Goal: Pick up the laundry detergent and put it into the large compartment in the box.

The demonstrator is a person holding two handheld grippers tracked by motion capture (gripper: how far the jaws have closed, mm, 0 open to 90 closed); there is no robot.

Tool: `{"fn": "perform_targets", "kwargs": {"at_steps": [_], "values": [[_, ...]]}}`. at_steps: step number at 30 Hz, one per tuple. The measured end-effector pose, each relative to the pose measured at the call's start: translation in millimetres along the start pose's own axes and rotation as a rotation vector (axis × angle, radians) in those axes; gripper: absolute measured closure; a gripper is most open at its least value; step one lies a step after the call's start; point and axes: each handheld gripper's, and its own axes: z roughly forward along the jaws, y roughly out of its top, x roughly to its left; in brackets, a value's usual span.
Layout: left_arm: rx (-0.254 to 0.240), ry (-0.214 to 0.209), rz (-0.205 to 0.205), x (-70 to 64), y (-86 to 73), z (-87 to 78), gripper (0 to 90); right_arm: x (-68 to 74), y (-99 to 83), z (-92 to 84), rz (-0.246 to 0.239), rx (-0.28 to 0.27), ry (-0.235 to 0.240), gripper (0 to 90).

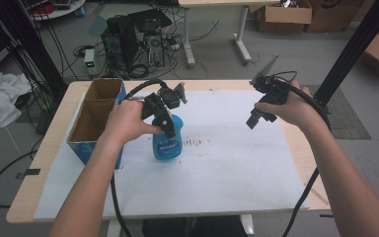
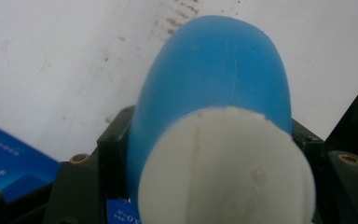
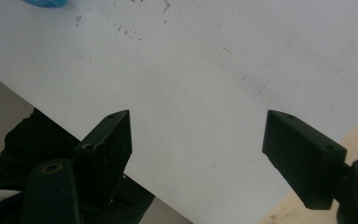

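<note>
- The left hand-held gripper (image 1: 169,129) is clenched on the blue plastic bottle with a white cap end (image 1: 167,143). In the left gripper view the bottle (image 2: 214,107) sits between the two black jaws with its white end toward the camera.
- The bottle stands on, or hangs just above, the white paper sheet (image 1: 227,163) that covers the worktop; contact cannot be confirmed. It is just beside the open blue-sided cardboard box (image 1: 96,121), on the side of the box facing the right hand-held gripper.
- The right hand-held gripper (image 1: 255,120) is released and carries nothing. In the right gripper view its jaws stand wide apart over the bare sheet (image 3: 205,70), well apart from the box.
- Risk, slip: the bottle wall is smooth and rounded, so the jaws probably bear on narrow contact lines. A quick swing or a relaxed squeeze could let it rotate or drop (a judgement only).
- Risk, squeeze: excess jaw force could dent the plastic wall and, if the closure is loose, force liquid out onto the sheet.
- Risk, collision: the box is close. A sideways move toward it without lift could strike its wall and push it across the sheet.
- Risk, cable: the black cable (image 1: 116,197) trailing from the left hand-held gripper runs near the box and could snag.
</note>
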Motion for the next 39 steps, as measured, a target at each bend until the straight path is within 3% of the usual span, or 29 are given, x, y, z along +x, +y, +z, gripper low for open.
{"fn": "perform_targets", "kwargs": {"at_steps": [9, 11, 12, 15, 16, 17, 22, 23, 25, 26, 32, 33, 38, 39], "values": [[0.015, 0.030, -0.181, 13.2, -4.9, -37.3, 36.6, 2.5, 1.3, -4.3, -0.008, -0.010, 0.000, 24.1], [0.009, 0.029, -0.256, 19.5, -8.9, -51.0, 36.6, 3.2, 1.4, -5.1, -0.002, -0.010, 0.002, 24.1], [0.009, 0.029, -0.256, 19.5, -8.9, -51.0, 36.7, 3.2, 1.4, -5.1, -0.002, -0.010, 0.002, 24.1], [-0.011, 0.027, -0.355, 28.4, -15.9, -67.7, 36.7, 2.9, 1.1, -6.6, -0.011, -0.014, 0.000, 24.1], [-0.020, 0.026, -0.408, 33.3, -20.4, -76.4, 36.8, 3.6, 1.0, -7.7, -0.005, -0.015, 0.000, 24.1], [-0.020, 0.026, -0.408, 33.3, -20.4, -76.4, 36.8, 3.6, 1.0, -7.7, -0.005, -0.015, 0.000, 24.1], [-0.028, 0.041, -0.567, 48.2, -36.6, -102.1, 36.9, 4.4, 0.7, -9.6, -0.006, -0.017, 0.001, 24.1], [-0.032, 0.044, -0.583, 50.4, -39.2, -105.3, 36.9, 4.3, 0.7, -9.6, -0.008, -0.017, 0.001, 24.1], [-0.052, 0.057, -0.667, 57.7, -49.7, -117.6, 37.0, 5.1, 0.7, -9.9, -0.004, -0.020, 0.004, 24.1], [-0.052, 0.057, -0.667, 57.7, -49.7, -117.6, 37.0, 5.1, 0.7, -9.9, -0.004, -0.020, 0.004, 24.1], [-0.078, 0.082, -0.788, 73.6, -75.0, -139.9, 37.1, 4.8, 0.2, -11.7, -0.001, -0.019, 0.004, 24.1], [-0.078, 0.082, -0.788, 73.6, -75.0, -139.9, 37.1, 4.8, 0.2, -11.7, -0.001, -0.019, 0.004, 24.1], [-0.094, 0.104, -0.876, 84.1, -94.6, -153.9, 37.2, 3.5, -0.4, -12.2, 0.001, -0.017, 0.004, 24.1], [-0.094, 0.104, -0.876, 84.1, -94.6, -153.9, 37.2, 3.5, -0.4, -12.2, 0.001, -0.017, 0.004, 24.1]]}}
